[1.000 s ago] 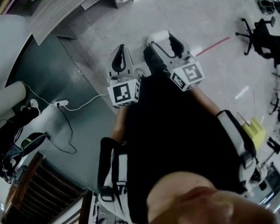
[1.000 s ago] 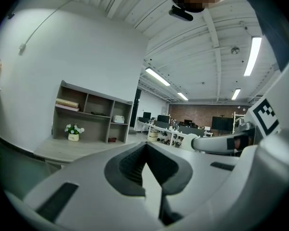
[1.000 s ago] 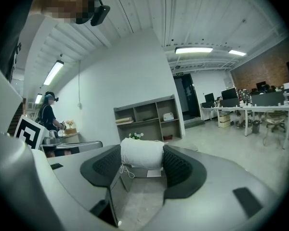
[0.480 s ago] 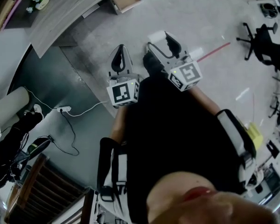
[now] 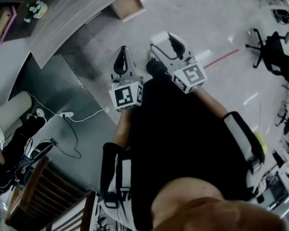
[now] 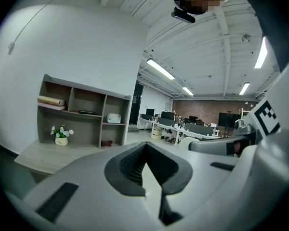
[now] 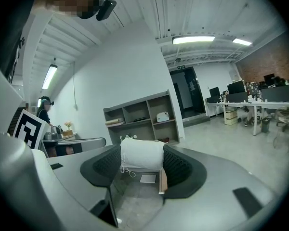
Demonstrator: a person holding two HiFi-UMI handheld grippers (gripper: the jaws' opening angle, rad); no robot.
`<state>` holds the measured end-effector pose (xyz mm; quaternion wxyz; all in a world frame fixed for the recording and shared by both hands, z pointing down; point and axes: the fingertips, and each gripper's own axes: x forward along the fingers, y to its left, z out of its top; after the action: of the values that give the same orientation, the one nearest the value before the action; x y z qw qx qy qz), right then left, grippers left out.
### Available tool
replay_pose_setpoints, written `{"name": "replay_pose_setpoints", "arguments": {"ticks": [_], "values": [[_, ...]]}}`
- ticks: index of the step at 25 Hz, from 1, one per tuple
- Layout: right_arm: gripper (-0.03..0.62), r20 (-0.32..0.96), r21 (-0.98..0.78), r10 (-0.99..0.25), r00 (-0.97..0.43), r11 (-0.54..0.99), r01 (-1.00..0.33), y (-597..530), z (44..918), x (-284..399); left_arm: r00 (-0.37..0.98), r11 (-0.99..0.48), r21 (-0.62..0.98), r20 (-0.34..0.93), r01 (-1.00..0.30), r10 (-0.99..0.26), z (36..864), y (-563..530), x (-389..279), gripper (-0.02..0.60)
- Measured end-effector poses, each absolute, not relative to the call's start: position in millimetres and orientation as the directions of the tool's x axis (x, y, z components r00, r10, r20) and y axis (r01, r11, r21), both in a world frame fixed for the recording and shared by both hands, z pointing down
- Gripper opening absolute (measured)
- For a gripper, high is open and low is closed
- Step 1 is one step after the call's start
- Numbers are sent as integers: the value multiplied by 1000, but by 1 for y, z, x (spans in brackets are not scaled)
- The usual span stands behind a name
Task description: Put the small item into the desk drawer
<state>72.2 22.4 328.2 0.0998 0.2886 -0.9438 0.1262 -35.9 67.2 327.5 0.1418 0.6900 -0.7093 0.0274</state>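
The person stands on the pale floor a little way off from the desk (image 5: 72,13), both grippers held out in front of a black shirt. The right gripper (image 7: 142,160) pinches a white bundle (image 7: 142,153) between its black pads, which press on it from either side; a short thread hangs from the bundle's lower left corner. So the bundle is up in the air in that claw, not in the drawer (image 5: 128,6). The drawer sticks out open from the desk's front edge, near its right end, and its wooden side and pale bottom show below the bundle in the right gripper view. The left gripper (image 6: 145,148) is just beside the right one and holds nothing. Its two pads are pressed together at the tips, with only a narrow wedge of floor showing between them lower down. A small potted plant (image 5: 33,6) with white flowers stands at the desk's far left end, by the foot of a cubby shelf (image 6: 82,112). On the dark floor to the person's left a white power strip (image 5: 63,114) lies with its cable running toward the grippers. A black office chair (image 5: 272,44) stands well apart on the right.
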Motion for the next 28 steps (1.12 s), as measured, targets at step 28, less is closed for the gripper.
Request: {"name": "replay_pose_setpoints", "arguments": {"ticks": [28], "values": [[267, 312, -200, -503, -806, 795, -573, -86, 376, 60, -19, 54, 128, 259, -990, -966, 345, -43, -44, -2]]}}
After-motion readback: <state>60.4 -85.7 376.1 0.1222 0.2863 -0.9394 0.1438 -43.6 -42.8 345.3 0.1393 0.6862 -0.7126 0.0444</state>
